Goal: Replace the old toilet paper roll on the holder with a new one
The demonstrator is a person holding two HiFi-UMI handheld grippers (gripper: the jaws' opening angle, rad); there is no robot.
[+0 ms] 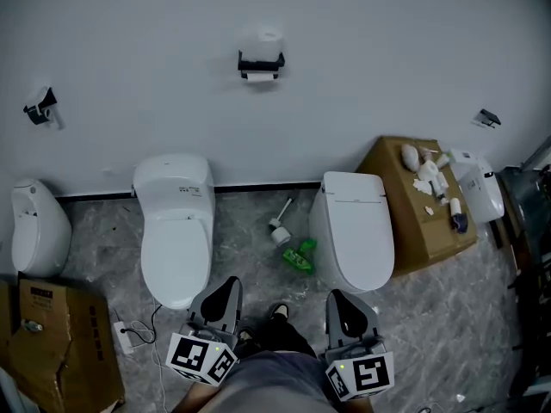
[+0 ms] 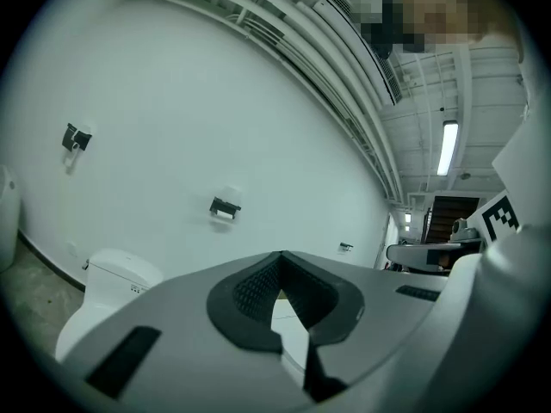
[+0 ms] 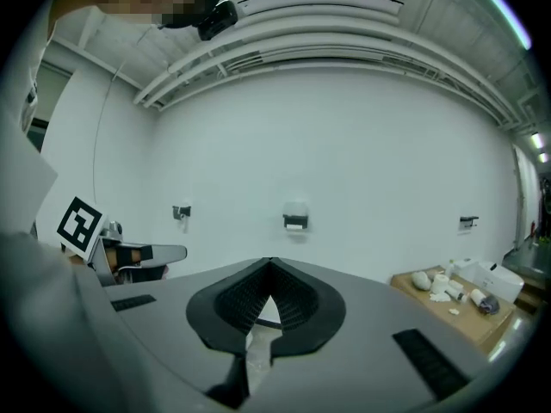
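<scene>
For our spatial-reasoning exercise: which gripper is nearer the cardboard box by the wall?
Right. The right gripper sits below-left of the cardboard box; the left gripper is farther left.

Around holder (image 1: 261, 65): bare wall (image 1: 387, 41) | below holder: floor (image 1: 250, 231) gap between left toilet (image 1: 176, 231), right toilet (image 1: 355, 231) | in gap: brush (image 1: 280, 226), green bottle (image 1: 300, 257)

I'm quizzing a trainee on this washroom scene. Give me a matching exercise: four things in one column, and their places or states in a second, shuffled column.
Things:
1. toilet paper holder
2. green bottle
3. cardboard box right of the toilets
4. left gripper

Places or states:
A. lies on the floor between two toilets
B. jaws together, nothing between them
C. mounted on the white wall
D. has small items on top

Pairs: 1-C, 2-A, 3-D, 4-B
</scene>
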